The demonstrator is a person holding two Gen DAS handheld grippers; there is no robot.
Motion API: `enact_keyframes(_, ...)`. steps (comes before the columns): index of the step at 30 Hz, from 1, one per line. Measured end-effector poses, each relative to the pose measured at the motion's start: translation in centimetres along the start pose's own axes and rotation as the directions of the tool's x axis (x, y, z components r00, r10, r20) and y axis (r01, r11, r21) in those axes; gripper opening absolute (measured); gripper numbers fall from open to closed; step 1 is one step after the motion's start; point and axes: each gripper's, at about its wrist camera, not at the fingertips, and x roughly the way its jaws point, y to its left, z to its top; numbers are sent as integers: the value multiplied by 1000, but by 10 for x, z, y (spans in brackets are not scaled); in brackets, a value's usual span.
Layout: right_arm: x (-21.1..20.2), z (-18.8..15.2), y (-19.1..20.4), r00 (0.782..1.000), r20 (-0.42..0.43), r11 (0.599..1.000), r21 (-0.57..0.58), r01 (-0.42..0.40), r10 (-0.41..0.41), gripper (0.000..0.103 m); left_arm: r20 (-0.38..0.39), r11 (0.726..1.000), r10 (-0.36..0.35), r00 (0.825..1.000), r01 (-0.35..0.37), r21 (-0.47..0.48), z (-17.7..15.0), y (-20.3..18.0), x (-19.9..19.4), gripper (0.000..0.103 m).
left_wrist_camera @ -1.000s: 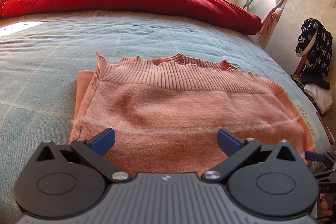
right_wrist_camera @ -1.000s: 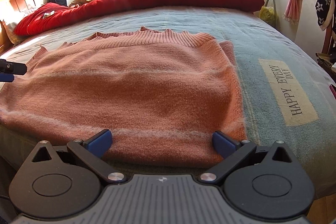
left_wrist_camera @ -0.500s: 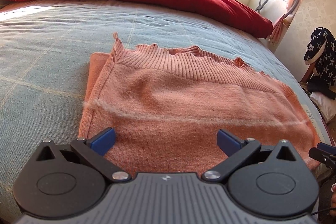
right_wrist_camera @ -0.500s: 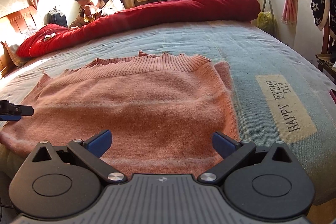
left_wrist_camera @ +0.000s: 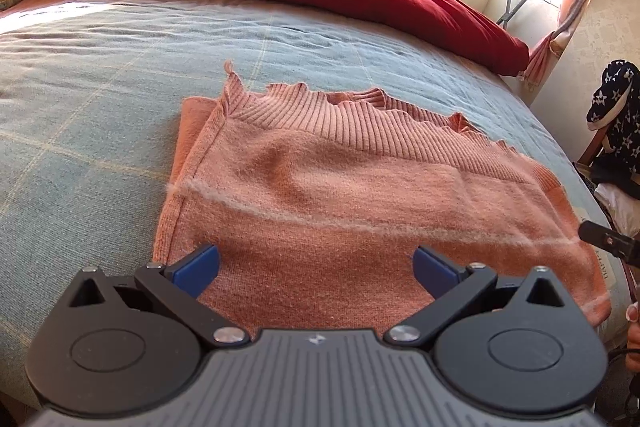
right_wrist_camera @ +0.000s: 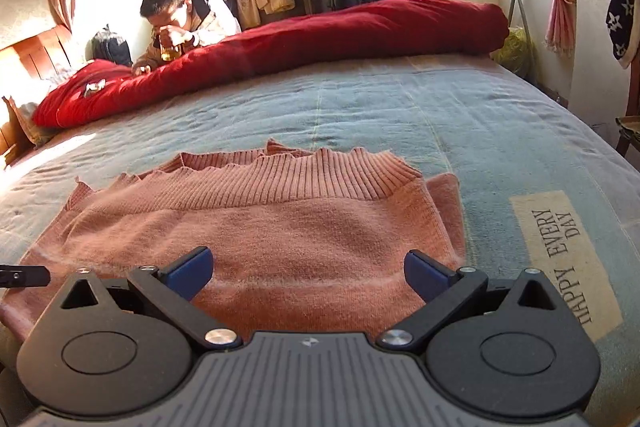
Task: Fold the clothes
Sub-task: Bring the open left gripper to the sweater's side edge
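Pink sweater [left_wrist_camera: 360,187] flat on the blue bed [left_wrist_camera: 100,75], partly folded, ribbed edge on the far side. Left gripper [left_wrist_camera: 316,265] low over the near edge, blue fingers [left_wrist_camera: 196,265] wide open, holding nothing, sweater right between and past them. Right gripper [right_wrist_camera: 308,267] over the near right corner, fingers [right_wrist_camera: 190,267] wide open too, empty. Red quilt [right_wrist_camera: 320,35] along the far side of the bed. Person [right_wrist_camera: 180,23] behind it with a glass.
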Motion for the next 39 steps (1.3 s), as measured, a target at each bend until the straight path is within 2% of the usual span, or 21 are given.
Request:
enact_keyframes(2, 26, 6, 4, 995, -88, 999, -15, 40, -41, 103, -5, 1000, 3, 1000, -3, 2, -1, -1, 0, 102)
enact_keyframes(4, 48, 6, 7, 980, -179, 996, -31, 79, -83, 103, -14, 1000, 10, 1000, -10, 3, -2, -1, 0, 102)
enact_keyframes(6, 49, 2, 10, 981, -163, 994, -54, 94, -102, 103, -22, 1000, 15, 1000, -15, 9, -2, -1, 1, 102)
enact_keyframes(11, 49, 3, 6, 980, -180, 996, -31, 81, -85, 103, -29, 999, 31, 999, -31, 26, -2, -4, 5, 102)
enact_keyframes(25, 51, 5, 10, 978, -182, 994, -45, 97, -104, 103, -35, 998, 50, 998, -48, 50, -3, -7, 9, 102)
enact_keyframes(39, 50, 6, 25, 965, -184, 981, -92, 173, -187, 103, -29, 998, 29, 999, -27, 48, -4, -3, 7, 102)
